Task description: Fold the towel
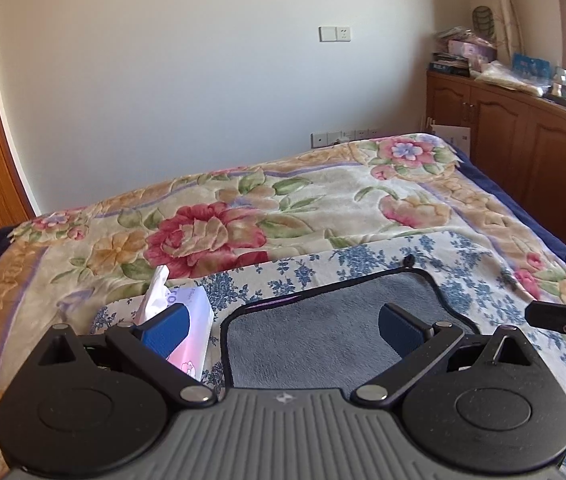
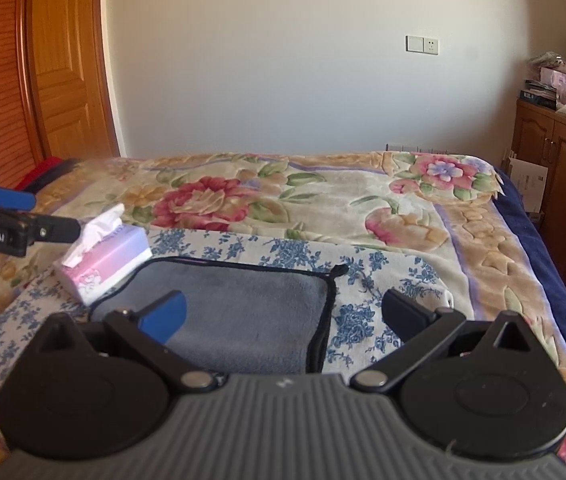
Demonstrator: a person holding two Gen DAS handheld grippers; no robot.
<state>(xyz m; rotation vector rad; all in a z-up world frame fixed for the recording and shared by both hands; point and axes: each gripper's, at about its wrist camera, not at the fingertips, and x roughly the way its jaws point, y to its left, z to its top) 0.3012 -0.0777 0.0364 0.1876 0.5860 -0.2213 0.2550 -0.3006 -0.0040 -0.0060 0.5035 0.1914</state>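
A grey towel [image 1: 323,332] with black trim lies flat on a blue-flowered white cloth [image 1: 463,256] on the bed; it also shows in the right wrist view [image 2: 243,304]. A small black hanging loop [image 2: 339,270] sticks out at its far right corner. My left gripper [image 1: 283,330] is open and empty, hovering above the towel's near part. My right gripper [image 2: 283,314] is open and empty above the towel's right edge. The right gripper's fingers [image 1: 555,314] show at the left wrist view's right edge, and the left gripper's fingers [image 2: 11,200] at the right wrist view's left edge.
A pink and white tissue box [image 2: 103,264] stands just left of the towel; it also shows in the left wrist view [image 1: 187,320]. A floral blanket [image 1: 243,208] covers the bed. Wooden cabinets [image 1: 523,136] with clutter stand to the right, a wooden door [image 2: 63,60] to the left.
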